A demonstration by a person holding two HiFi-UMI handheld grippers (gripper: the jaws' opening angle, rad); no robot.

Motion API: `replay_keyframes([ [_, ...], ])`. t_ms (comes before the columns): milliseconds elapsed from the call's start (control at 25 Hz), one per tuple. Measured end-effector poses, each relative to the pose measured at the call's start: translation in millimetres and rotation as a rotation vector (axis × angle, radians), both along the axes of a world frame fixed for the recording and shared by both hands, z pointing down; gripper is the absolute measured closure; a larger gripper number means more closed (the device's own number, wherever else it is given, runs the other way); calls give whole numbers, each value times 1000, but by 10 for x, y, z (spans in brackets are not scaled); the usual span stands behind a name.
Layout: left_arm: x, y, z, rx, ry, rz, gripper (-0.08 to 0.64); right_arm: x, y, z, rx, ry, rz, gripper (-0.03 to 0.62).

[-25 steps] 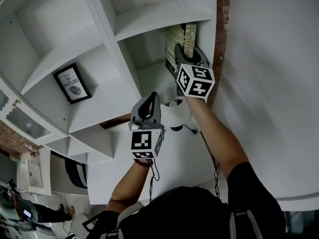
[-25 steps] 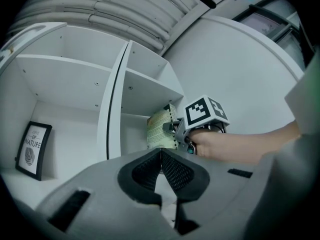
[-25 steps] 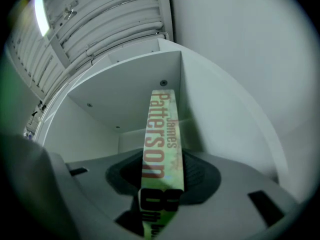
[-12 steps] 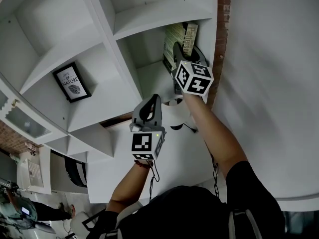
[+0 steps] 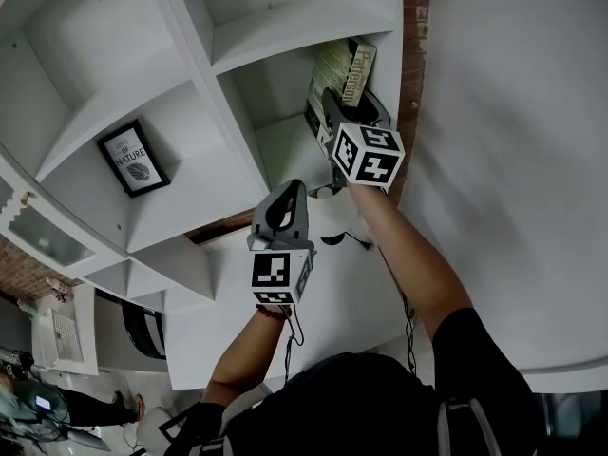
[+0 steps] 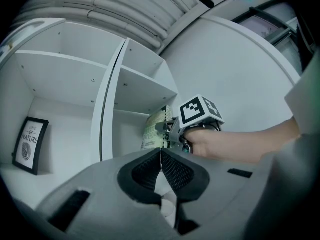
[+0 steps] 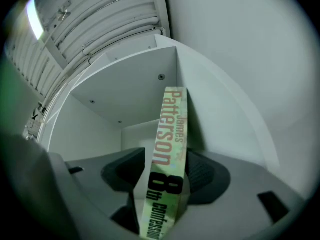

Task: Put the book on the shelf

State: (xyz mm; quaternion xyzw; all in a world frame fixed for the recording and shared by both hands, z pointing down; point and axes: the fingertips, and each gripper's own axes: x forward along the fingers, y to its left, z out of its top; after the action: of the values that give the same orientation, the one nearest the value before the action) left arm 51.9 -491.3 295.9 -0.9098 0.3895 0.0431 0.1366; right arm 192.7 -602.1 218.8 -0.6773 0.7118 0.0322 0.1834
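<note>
A green paperback book [image 5: 342,69] stands in the top right compartment of the white shelf unit [image 5: 285,141], leaning against the compartment's right wall. Its spine [image 7: 167,154] runs up between the jaws of my right gripper [image 5: 347,103]. Those jaws are opening, and a gap shows between each pad and the spine. My left gripper [image 5: 288,190] hangs lower, in front of the shelf, with its pads [image 6: 170,170] shut together on nothing. From the left gripper view I see the right gripper [image 6: 167,131] at the book [image 6: 154,129].
A black-framed picture [image 5: 133,158] leans in the compartment to the left of the book's. A strip of brick [image 5: 410,27] runs beside the shelf's right side, with a plain white wall [image 5: 513,160] beyond. The other compartments in view hold nothing.
The right gripper has shifted slightly left with the book, which now leans more inside the compartment. The left gripper has barely moved.
</note>
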Motion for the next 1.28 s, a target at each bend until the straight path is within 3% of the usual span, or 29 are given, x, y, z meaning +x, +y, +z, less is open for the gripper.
replay_keyframes([
  [160, 28, 42, 5, -16, 0, 7, 540, 17, 72, 60, -15, 29, 15, 359],
  [480, 13, 132, -28, -4, 13, 5, 540, 17, 267, 117, -29, -7, -13, 354],
  [920, -34, 335, -49, -8, 29, 6, 540, 0, 682, 216, -31, 78, 11, 359],
  [1120, -49, 429, 2, -19, 24, 8, 541, 26, 877, 268, -19, 101, 22, 513],
  [1280, -92, 502, -5, -16, 34, 2, 540, -45, 1045, 263, -6, 87, -29, 537],
])
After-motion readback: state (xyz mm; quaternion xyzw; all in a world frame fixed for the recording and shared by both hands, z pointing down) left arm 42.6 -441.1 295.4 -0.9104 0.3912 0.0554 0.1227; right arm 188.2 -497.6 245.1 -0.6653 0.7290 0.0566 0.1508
